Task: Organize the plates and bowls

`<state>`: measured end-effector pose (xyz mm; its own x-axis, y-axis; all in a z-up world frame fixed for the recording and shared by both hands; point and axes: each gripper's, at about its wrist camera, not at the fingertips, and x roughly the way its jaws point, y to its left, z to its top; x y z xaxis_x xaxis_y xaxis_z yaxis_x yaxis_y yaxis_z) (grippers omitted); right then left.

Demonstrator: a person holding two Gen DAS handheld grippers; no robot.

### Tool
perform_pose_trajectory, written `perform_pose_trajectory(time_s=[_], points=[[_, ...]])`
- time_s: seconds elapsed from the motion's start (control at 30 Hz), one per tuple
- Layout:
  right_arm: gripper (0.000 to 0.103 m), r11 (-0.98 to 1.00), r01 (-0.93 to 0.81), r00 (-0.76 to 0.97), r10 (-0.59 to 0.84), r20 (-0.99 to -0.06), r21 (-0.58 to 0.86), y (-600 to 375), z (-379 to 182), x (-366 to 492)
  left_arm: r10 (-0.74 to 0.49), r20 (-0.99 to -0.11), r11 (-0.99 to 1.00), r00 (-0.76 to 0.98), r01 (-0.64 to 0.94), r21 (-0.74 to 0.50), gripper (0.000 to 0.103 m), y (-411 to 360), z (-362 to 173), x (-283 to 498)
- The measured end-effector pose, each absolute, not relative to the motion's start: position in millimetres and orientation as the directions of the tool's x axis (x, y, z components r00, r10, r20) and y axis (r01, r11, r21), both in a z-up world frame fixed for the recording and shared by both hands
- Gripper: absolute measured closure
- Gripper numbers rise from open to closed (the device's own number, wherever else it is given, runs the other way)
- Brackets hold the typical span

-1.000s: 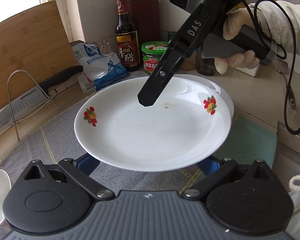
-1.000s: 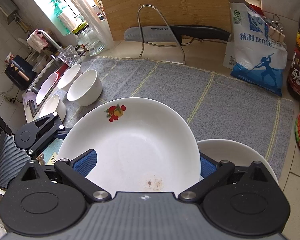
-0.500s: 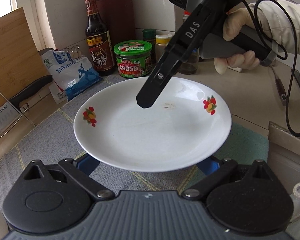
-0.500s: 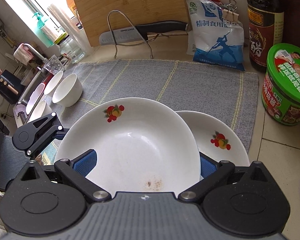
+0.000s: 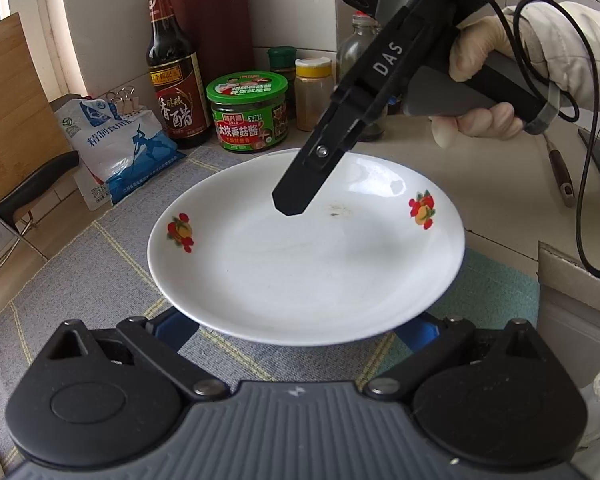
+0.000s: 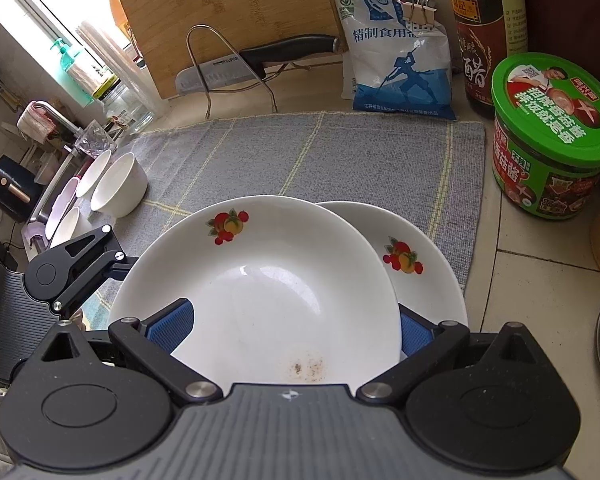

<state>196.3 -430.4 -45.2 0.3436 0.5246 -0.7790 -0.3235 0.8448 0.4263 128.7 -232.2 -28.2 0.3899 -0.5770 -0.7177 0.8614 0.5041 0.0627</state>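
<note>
- A white plate (image 5: 308,264) with fruit prints is raised above a grey mat (image 6: 320,152) on a kitchen surface (image 6: 540,280); a small brown stain marks its inside
- The right tool (image 6: 288,328) has its fingers set wide with this plate between them; one blue pad lies over the plate's inner face, the other sits behind its rim; a gloved hand (image 5: 480,80) grips the handle
- The left tool (image 5: 294,326) also has its fingers wide; both blue pads are tucked under the plate's near rim, so whether they grip it cannot be told
- A second plate (image 6: 428,280) with the same print lies on the mat's corner, partly under the raised one
- White bowls (image 6: 118,188) stand at the mat's far left edge, near a sink
- Behind the mat: a bag of salt (image 6: 400,60), a dark bottle (image 5: 176,92), a green-lidded jar (image 6: 552,136), and a knife (image 6: 260,60) on a wire rack before a wooden board (image 6: 228,4)
</note>
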Motion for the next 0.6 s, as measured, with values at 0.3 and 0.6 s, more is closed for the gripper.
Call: perform_pose_trajectory(time_s=[0.3,0.6], points=[[0.000,0.842,-0.309,0.345,0.532,-0.773,0.441,-436.0,-50.6,197.0,-0.565,-0.739,0.492,0.368,0.869,0.056,0.002,-237.1,-35.5,133.4],[0.000,0.854,-0.296,0.342,0.513,-0.787,0.427,-437.6,-54.2,194.8,-0.573,-0.749,0.467,0.332,0.884,0.035,0.002,-239.8,-38.7,137.5]])
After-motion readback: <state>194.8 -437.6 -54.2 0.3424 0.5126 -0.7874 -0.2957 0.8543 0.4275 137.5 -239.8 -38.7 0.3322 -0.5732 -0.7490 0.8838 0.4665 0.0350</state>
